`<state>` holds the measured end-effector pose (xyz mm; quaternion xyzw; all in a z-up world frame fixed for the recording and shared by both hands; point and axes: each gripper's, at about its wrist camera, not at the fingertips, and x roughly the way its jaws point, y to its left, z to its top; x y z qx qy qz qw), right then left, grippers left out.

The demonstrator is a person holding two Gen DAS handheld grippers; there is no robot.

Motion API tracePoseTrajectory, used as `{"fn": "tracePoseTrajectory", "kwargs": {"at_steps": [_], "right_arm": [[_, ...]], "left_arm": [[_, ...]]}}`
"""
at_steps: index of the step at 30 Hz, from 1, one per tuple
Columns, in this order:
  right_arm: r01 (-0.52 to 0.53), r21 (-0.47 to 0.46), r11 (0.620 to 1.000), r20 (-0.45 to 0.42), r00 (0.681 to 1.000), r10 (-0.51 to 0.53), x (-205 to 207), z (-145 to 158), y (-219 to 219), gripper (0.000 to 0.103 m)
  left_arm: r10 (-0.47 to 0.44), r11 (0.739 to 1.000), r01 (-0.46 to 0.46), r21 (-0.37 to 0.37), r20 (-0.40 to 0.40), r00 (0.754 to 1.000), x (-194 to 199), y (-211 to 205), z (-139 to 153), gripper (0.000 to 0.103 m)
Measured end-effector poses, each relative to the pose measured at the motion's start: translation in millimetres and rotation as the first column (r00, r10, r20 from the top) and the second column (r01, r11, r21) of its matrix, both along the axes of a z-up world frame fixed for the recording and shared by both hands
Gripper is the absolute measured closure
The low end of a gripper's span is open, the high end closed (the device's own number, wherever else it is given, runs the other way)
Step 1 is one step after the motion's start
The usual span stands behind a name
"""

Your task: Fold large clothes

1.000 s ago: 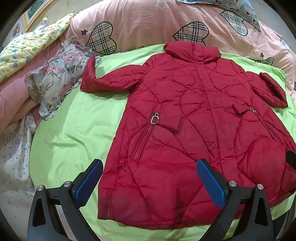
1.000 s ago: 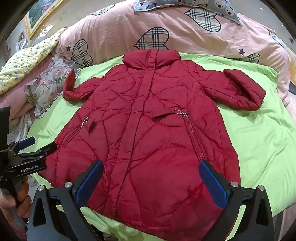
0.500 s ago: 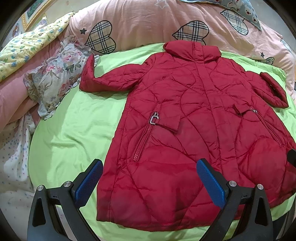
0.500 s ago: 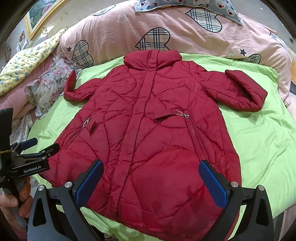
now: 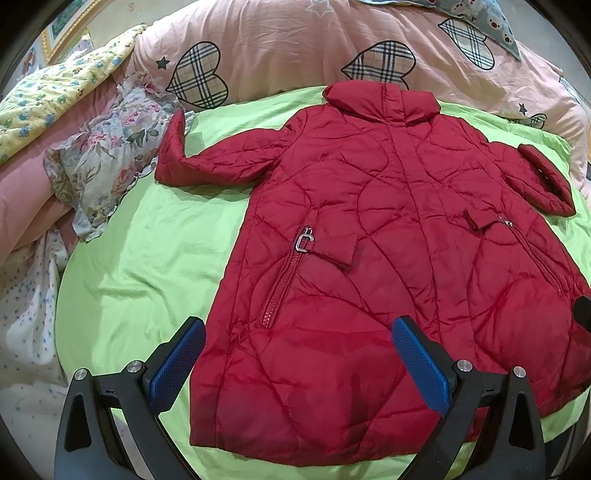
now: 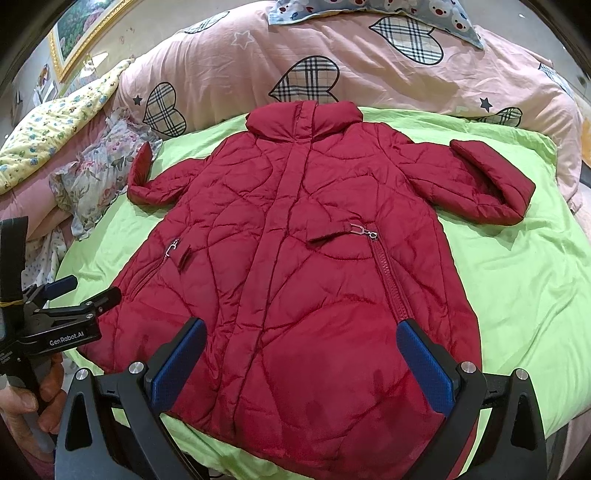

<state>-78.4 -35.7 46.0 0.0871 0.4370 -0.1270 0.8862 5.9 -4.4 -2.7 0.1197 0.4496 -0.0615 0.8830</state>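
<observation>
A red quilted jacket (image 5: 369, 229) lies flat, front up, on a green sheet (image 5: 147, 266), collar at the far side and both sleeves spread with cuffs bent up. It also shows in the right wrist view (image 6: 295, 240). My left gripper (image 5: 299, 354) is open and empty, above the jacket's lower left hem. My right gripper (image 6: 303, 354) is open and empty, above the lower middle of the jacket. The left gripper (image 6: 79, 295) also shows at the left edge of the right wrist view, held in a hand beside the hem.
A pink duvet with plaid hearts (image 5: 295, 48) is piled behind the jacket. A floral cloth (image 5: 107, 162) lies by the left sleeve. A yellow flowered quilt (image 5: 55, 92) is at far left. A picture frame (image 6: 85, 29) hangs on the wall.
Both grippers have drawn slightly back and up from the jacket. The jacket has not moved.
</observation>
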Motion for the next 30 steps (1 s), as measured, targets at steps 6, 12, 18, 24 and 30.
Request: {"fn": "tracePoseTrajectory", "kwargs": {"at_steps": [6, 12, 18, 24, 30], "right_arm": [[0.000, 0.003, 1.000, 0.004, 1.000, 0.000, 2.9, 0.7, -2.7, 0.000], [0.005, -0.012, 1.000, -0.005, 1.000, -0.005, 4.2, -1.1, -6.1, 0.000], [0.013, -0.038, 0.999, -0.016, 1.000, -0.014, 7.8, -3.0, -10.4, 0.000], [0.024, -0.022, 0.999, -0.003, 1.000, -0.024, 9.2, -4.0, -19.9, 0.000], [0.059, -0.031, 0.998, 0.006, 0.998, -0.059, 9.0, 4.2, -41.8, 0.000]], "left_arm": [[-0.005, 1.000, 0.005, 0.001, 0.003, 1.000, 5.7, -2.0, -0.7, 0.001], [-0.004, 0.999, 0.005, -0.046, 0.023, 1.000, 10.1, -1.1, -2.0, 0.001], [-0.006, 0.999, 0.005, -0.053, -0.010, 1.000, 19.0, 0.4, -6.5, 0.001], [-0.023, 0.998, 0.019, -0.058, -0.055, 0.998, 30.8, -0.7, -12.4, 0.001], [-0.038, 0.995, 0.032, -0.095, -0.056, 0.998, 40.2, 0.2, -12.8, 0.001]]}}
